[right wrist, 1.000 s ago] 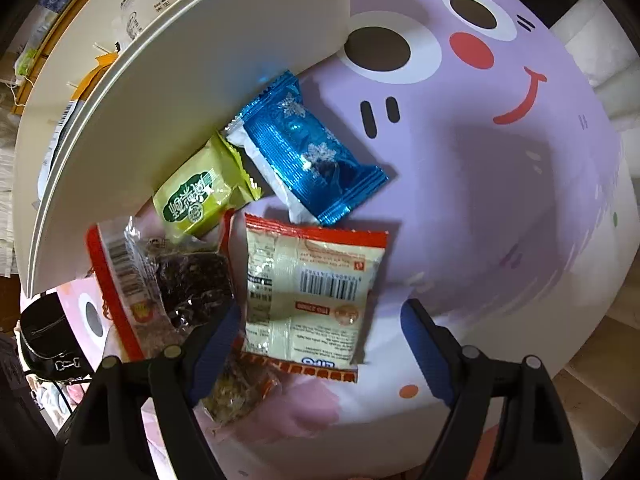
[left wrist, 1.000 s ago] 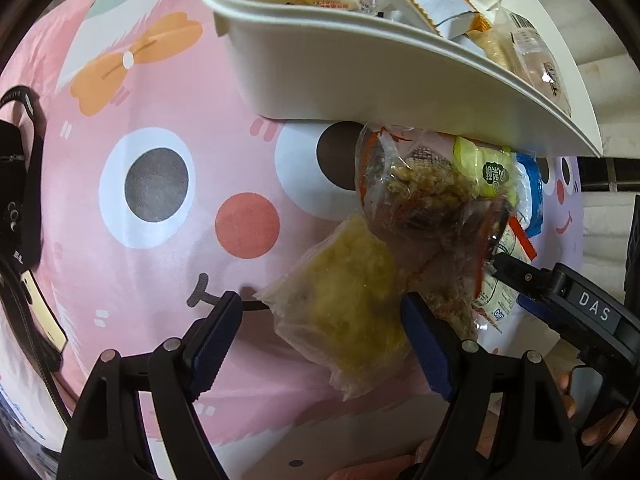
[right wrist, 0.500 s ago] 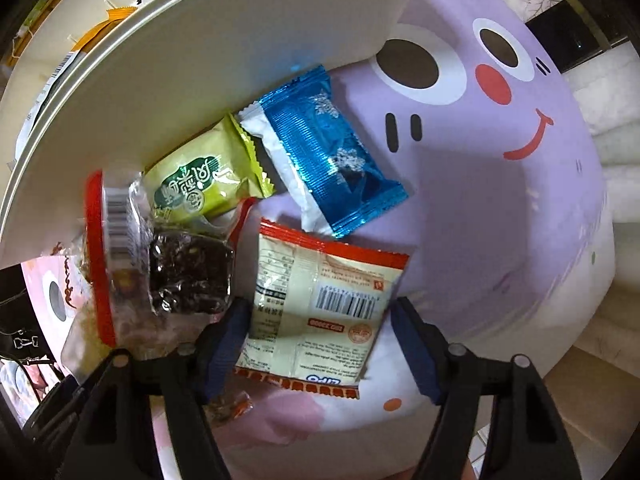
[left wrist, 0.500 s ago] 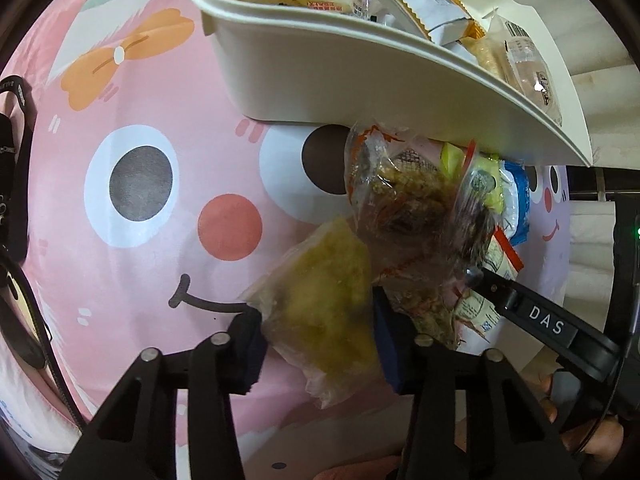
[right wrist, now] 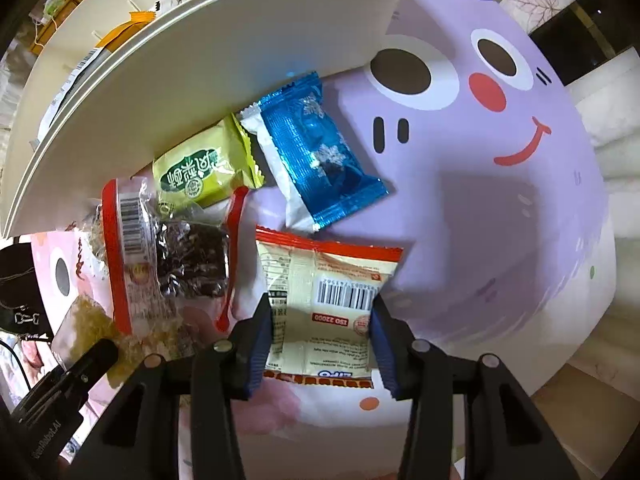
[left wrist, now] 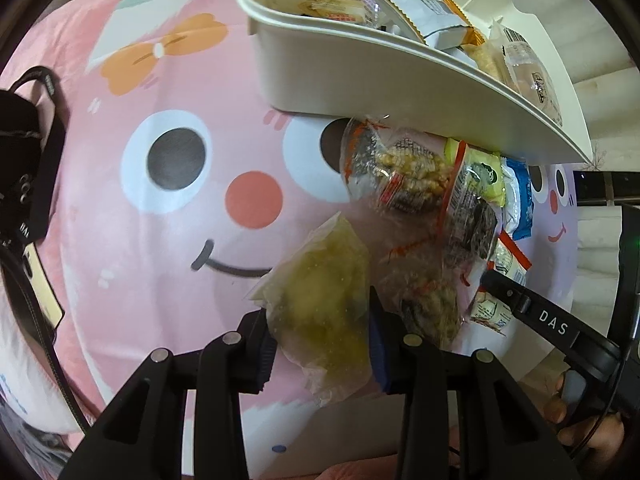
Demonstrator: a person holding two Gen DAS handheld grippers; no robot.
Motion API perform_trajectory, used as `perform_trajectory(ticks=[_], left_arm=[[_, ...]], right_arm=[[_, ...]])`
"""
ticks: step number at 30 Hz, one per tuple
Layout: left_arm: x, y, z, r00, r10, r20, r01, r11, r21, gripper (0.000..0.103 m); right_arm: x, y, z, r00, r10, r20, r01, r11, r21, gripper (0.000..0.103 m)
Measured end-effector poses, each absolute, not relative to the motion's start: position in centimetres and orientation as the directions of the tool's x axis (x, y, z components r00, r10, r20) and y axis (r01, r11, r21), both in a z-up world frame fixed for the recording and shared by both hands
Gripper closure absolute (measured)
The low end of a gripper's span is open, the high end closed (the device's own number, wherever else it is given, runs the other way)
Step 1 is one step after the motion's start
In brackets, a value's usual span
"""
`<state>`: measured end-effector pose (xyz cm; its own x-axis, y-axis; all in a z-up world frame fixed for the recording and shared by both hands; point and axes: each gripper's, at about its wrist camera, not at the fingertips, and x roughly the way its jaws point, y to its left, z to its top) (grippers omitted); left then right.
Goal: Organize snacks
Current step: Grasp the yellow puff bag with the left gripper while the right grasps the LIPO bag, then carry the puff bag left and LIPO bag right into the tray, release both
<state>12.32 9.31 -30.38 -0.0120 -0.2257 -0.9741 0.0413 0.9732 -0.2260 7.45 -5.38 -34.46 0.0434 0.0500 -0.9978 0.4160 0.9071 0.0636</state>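
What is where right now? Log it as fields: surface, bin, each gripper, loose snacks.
surface: cartoon-face cloth
bin: white, snacks inside
left gripper: closing, pads on the yellow packet
right gripper: closing, pads at the cream packet edges
loose snacks: blue packet, green packet, dark bar

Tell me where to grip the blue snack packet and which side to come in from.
Grip the blue packet across its narrow middle, coming straight down from above. It lies flat on the cloth, long axis diagonal, with both long edges free. Its upper end sits by the white bin, so stay clear of that end.
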Motion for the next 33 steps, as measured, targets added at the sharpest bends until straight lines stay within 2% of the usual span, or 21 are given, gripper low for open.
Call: perform_trajectory(ticks=[13, 21, 33], left_arm=[[10.1, 10.4, -25.6, 0.064, -0.178, -0.982, -0.042, 0.983, -0.181, 0.066], [11.3, 10.7, -21.2, 0.139, -0.162, -0.977, -0.052, 0.984, -0.171, 0.066], [16.9, 10.6, -15.1, 0.252, -0.145, -0.957, 0.030, 0.989, -0.142, 0.066]], right_arm=[[5.8, -8.8, -32.5, 0.032, 0.128, -0.991, 0.354, 0.926, 0.131, 0.057], [7.7, -8.5, -26.0, 0.150, 0.129, -0.980, 0.293, 0.941, 0.169, 0.057], [10.8, -9.5, -21.0, 0.303, 0.150, -0.941, 0.202, 0.955, 0.218, 0.057]])
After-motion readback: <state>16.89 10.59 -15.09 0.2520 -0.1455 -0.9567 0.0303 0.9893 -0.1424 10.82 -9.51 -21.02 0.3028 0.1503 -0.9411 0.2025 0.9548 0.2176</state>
